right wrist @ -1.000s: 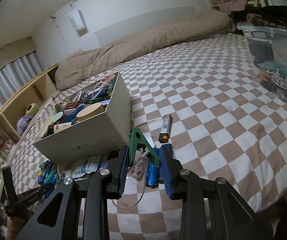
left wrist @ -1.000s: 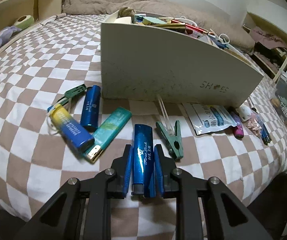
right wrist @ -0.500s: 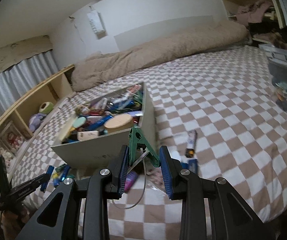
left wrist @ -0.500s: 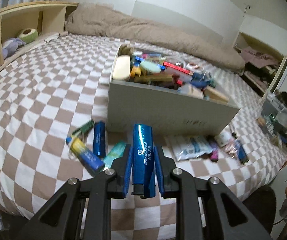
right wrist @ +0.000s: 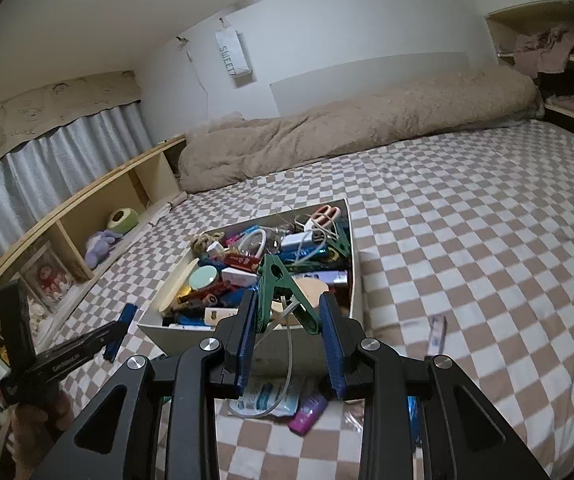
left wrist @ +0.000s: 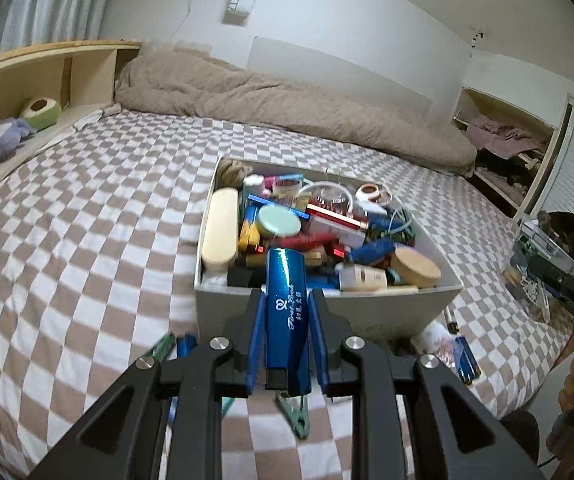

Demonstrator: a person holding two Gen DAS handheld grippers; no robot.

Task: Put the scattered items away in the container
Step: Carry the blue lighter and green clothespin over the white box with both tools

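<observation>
My left gripper (left wrist: 285, 322) is shut on a glossy blue lighter (left wrist: 285, 312), held in the air just before the near wall of the white box (left wrist: 387, 312). The box is full of mixed small items. My right gripper (right wrist: 289, 322) is shut on a green clothes peg (right wrist: 283, 294) with a white cord hanging from it, held above the box's near wall (right wrist: 159, 334). The left gripper with its lighter also shows in the right wrist view (right wrist: 117, 338).
On the checkered bed below lie a green peg (left wrist: 295, 416), blue lighters (left wrist: 465, 356), a white packet (right wrist: 271, 396), a purple tube (right wrist: 307, 412) and a lighter (right wrist: 437, 330). A wooden shelf (left wrist: 27, 80) runs along the left. A rolled duvet (left wrist: 287, 100) lies behind the box.
Both grippers have risen from the bed with their items and moved toward the box. The view now looks down into the box's contents.
</observation>
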